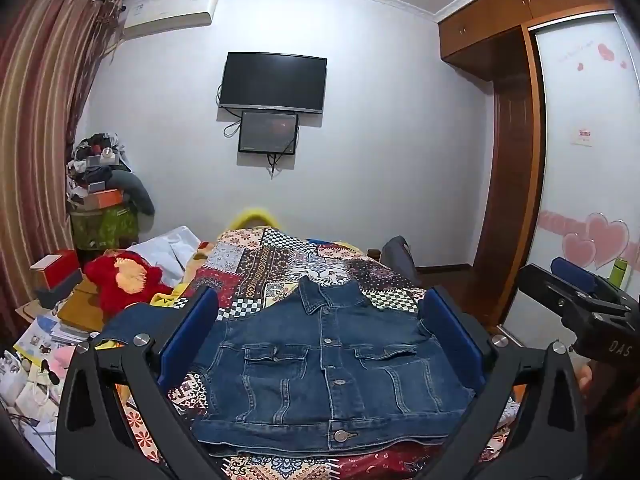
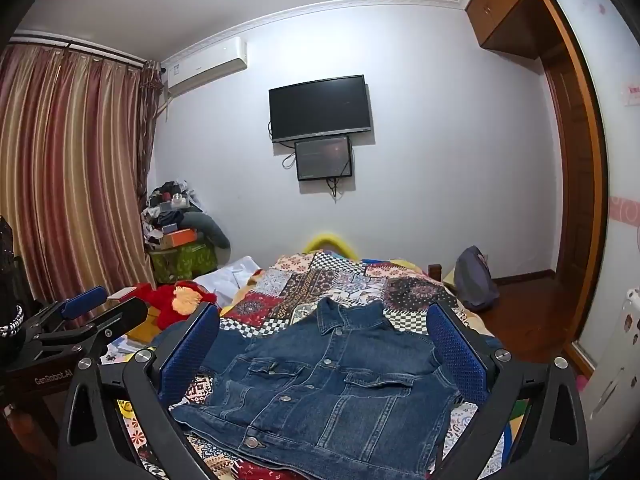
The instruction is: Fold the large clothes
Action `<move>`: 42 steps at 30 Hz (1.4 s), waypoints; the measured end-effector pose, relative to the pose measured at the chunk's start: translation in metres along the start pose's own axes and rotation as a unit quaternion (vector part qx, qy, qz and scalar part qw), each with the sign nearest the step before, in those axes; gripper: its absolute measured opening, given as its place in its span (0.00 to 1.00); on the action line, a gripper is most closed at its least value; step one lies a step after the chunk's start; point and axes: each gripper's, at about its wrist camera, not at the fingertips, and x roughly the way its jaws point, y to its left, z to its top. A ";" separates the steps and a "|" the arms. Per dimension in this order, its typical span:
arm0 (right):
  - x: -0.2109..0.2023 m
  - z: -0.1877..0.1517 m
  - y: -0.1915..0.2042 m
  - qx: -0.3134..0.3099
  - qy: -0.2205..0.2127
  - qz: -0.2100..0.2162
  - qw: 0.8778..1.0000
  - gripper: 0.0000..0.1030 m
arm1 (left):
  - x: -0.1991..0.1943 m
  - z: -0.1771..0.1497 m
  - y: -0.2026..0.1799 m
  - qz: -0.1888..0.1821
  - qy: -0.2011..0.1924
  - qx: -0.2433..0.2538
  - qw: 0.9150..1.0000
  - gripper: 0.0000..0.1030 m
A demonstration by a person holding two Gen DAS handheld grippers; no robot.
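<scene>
Patchwork bedspread (image 1: 280, 264) carries a buttoned denim jacket (image 1: 332, 372), sleeves folded in; each hand-held gripper (image 1: 320, 344) (image 2: 324, 356) gapes empty.

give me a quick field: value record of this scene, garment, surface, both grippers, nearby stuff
garment: denim jacket, front up, buttoned, collar toward the far wall
sleeves: cannot tell how they lie
surface: patchwork bedspread
left gripper: open, holding nothing, above the jacket
right gripper: open, holding nothing, above the jacket
beside bed: red plush toy on the left
wall: dark TV with a smaller screen under it
</scene>
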 end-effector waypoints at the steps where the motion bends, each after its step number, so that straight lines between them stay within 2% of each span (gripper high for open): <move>1: 0.000 0.000 0.000 0.000 0.000 0.000 1.000 1.00 | 0.000 0.000 0.000 0.000 0.000 0.000 1.000 1.00; 42: 0.000 -0.001 0.006 -0.001 0.000 0.001 1.000 1.00 | 0.000 0.002 0.000 0.002 0.001 -0.003 1.000 1.00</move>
